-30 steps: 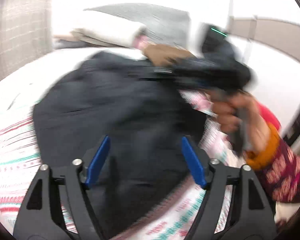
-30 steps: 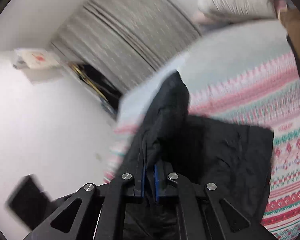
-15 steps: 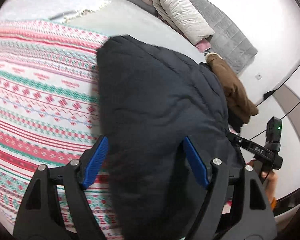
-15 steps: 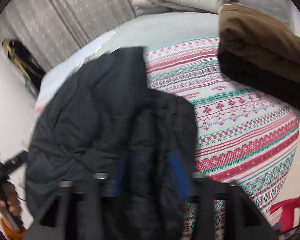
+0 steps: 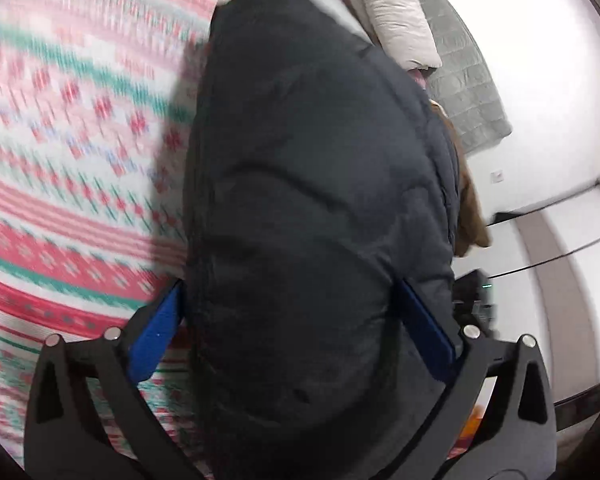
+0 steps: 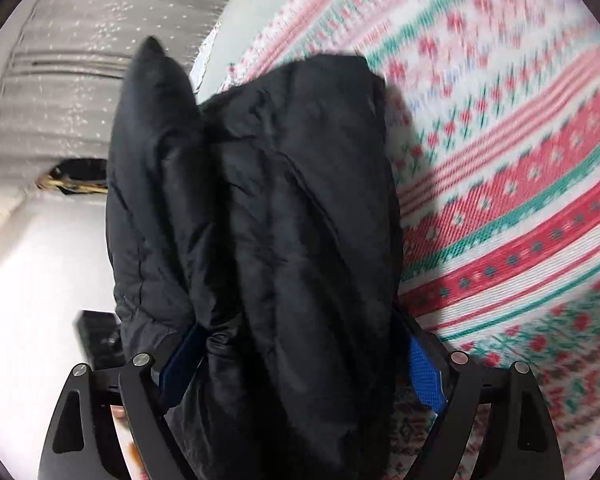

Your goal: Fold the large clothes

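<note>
A black puffer jacket (image 5: 320, 200) lies bunched on the patterned bedspread (image 5: 68, 152). My left gripper (image 5: 296, 320) is open, its blue-padded jaws spread wide with the jacket's bulk lying between them. In the right wrist view the same jacket (image 6: 268, 208) is folded in thick layers. My right gripper (image 6: 296, 356) is open too, jaws wide apart either side of the jacket. Neither gripper pinches the cloth. The jacket's lower edge is hidden under both grippers.
A brown garment (image 5: 470, 208) lies beyond the jacket. A pale pillow (image 5: 396, 16) and grey quilt (image 5: 468, 80) sit at the bed's head. A grey curtain (image 6: 84, 60) hangs past the bed's far side. The bedspread (image 6: 520, 200) extends to the right.
The right gripper was shut on the jacket a second ago and has opened wide. Both grippers have swung down close over the jacket, which now lies folded over on the bed.
</note>
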`<action>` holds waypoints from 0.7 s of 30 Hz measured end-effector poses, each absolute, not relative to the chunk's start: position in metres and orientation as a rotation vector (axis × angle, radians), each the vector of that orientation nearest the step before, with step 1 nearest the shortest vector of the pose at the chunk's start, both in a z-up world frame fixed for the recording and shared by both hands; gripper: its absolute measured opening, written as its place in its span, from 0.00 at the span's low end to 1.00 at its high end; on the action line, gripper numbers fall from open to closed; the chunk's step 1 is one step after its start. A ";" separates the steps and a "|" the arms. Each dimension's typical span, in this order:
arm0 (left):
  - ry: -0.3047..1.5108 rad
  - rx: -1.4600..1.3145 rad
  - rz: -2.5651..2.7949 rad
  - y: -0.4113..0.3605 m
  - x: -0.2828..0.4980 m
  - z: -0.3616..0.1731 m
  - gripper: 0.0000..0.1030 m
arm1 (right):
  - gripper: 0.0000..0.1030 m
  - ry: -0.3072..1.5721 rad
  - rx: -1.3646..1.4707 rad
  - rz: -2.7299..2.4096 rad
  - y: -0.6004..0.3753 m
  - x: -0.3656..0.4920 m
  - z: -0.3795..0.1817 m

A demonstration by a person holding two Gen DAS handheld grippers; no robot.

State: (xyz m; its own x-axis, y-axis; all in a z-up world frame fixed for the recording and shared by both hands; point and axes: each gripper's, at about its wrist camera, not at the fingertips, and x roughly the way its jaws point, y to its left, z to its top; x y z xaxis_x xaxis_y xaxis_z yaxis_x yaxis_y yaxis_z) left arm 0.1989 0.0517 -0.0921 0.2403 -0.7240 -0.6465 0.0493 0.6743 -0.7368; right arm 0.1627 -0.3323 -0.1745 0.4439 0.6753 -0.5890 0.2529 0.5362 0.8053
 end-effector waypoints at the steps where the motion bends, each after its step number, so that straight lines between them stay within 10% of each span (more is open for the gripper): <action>1: 1.259 -0.745 -0.616 0.052 0.201 -0.103 1.00 | 0.87 1.118 1.028 0.338 -0.335 0.164 -0.179; 5: 1.304 -0.893 -0.700 0.047 0.204 -0.123 0.99 | 0.83 1.096 1.011 0.369 -0.332 0.164 -0.181; 13: 1.072 -0.704 -0.680 0.046 0.189 -0.072 0.55 | 0.37 1.018 0.932 0.440 -0.306 0.166 -0.155; 21: 0.896 -0.578 -0.578 0.089 0.204 -0.017 0.45 | 0.27 0.893 0.812 0.504 -0.238 0.176 -0.104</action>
